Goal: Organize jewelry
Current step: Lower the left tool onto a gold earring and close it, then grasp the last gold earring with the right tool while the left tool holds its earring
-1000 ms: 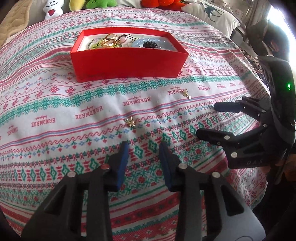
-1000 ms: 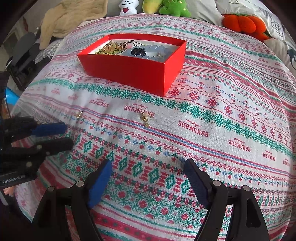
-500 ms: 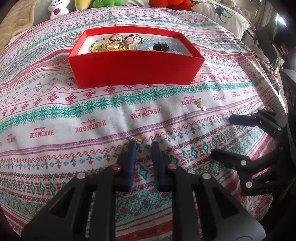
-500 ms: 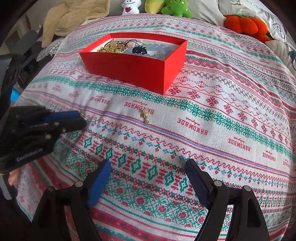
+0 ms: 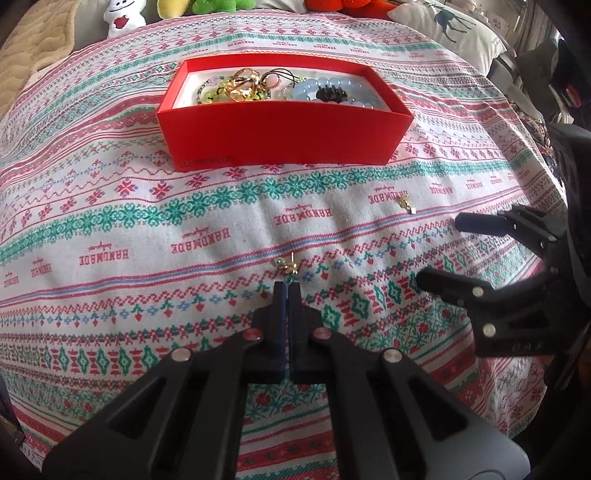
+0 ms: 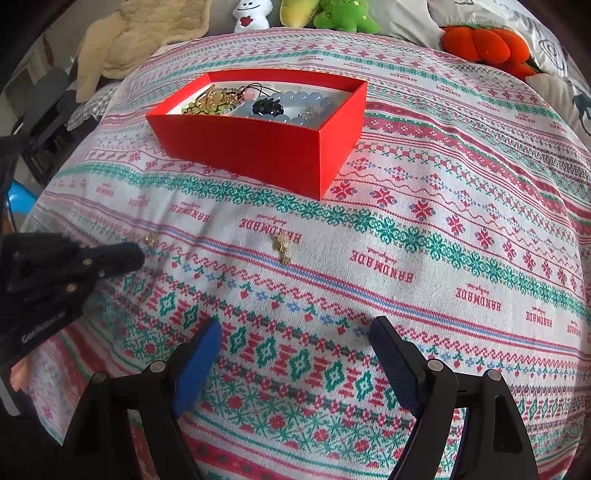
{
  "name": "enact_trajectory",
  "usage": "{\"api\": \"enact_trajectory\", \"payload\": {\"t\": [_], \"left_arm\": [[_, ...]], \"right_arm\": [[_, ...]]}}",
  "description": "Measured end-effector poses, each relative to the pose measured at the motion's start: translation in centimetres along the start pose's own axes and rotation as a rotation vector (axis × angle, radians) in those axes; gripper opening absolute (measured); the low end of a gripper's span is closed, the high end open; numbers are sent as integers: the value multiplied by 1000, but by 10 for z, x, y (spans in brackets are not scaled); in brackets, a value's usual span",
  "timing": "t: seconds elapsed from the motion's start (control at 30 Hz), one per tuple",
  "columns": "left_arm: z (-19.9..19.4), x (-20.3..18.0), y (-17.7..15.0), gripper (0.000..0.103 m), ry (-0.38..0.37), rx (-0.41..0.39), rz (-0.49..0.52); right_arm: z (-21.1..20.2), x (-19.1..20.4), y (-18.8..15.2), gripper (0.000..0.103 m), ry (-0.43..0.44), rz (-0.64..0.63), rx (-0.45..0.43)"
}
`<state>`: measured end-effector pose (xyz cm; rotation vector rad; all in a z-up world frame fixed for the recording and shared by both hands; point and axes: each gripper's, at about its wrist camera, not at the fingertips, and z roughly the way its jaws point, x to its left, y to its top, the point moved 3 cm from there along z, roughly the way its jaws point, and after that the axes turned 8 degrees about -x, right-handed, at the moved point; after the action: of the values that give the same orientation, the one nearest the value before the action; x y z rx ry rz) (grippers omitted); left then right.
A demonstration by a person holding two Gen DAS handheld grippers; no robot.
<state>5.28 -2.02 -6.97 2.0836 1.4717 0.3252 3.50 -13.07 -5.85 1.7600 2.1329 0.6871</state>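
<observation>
A small gold earring [image 5: 286, 265] lies on the patterned cloth at the tips of my left gripper [image 5: 288, 286]. The jaws are shut, meeting on the earring's near edge, and most of it shows beyond them. In the right wrist view the left gripper [image 6: 137, 253] reaches in from the left, with the same earring [image 6: 150, 242] at its tip. A second gold earring [image 5: 404, 203] [image 6: 282, 247] lies loose to the right. My right gripper [image 6: 295, 328] [image 5: 439, 251] hangs open over the cloth, with nothing between its fingers. Behind stands an open red box [image 5: 280, 140] [image 6: 258, 155] holding beads, chains and rings.
The cloth [image 6: 443, 258] covers a rounded surface that falls away at the sides. Plush toys line the far edge: white [image 6: 253, 14], green [image 6: 343, 16] and orange [image 6: 480, 44]. A beige blanket [image 6: 147, 33] lies at the back left and a pillow [image 5: 450, 26] at the back right.
My left gripper's jaws went from apart to shut as it moved forward to the nearer earring. The right gripper stayed open and in place.
</observation>
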Motion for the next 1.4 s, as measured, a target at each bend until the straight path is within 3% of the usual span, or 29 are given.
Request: {"api": "enact_trajectory", "payload": {"t": [0.3, 0.33, 0.43, 0.47, 0.7, 0.83, 1.0, 1.27, 1.4], "left_arm": [[-10, 5, -4, 2, -25, -20, -1], [-10, 4, -5, 4, -46, -18, 9], [-7, -4, -8, 31, -66, -16, 49], [-5, -7, -8, 33, -60, -22, 65], [10, -5, 3, 32, -40, -9, 32], [14, -8, 9, 8, -15, 5, 53], [9, -6, 9, 8, -3, 21, 32], [0, 11, 4, 8, 23, 25, -10], [-2, 16, 1, 8, 30, 31, -17]], "right_arm": [[16, -2, 19, 84, -7, -13, -29], [17, -2, 19, 84, -10, -15, -29], [19, -1, 20, 84, -16, -20, -32], [19, -1, 20, 84, -15, -20, -33], [18, -1, 17, 84, -15, -28, -42], [18, -1, 18, 84, -15, -27, -41], [14, 1, 15, 82, -17, -21, -37], [18, 3, 29, 58, -24, -36, -47], [22, 10, 39, 31, 3, -74, -43]]}}
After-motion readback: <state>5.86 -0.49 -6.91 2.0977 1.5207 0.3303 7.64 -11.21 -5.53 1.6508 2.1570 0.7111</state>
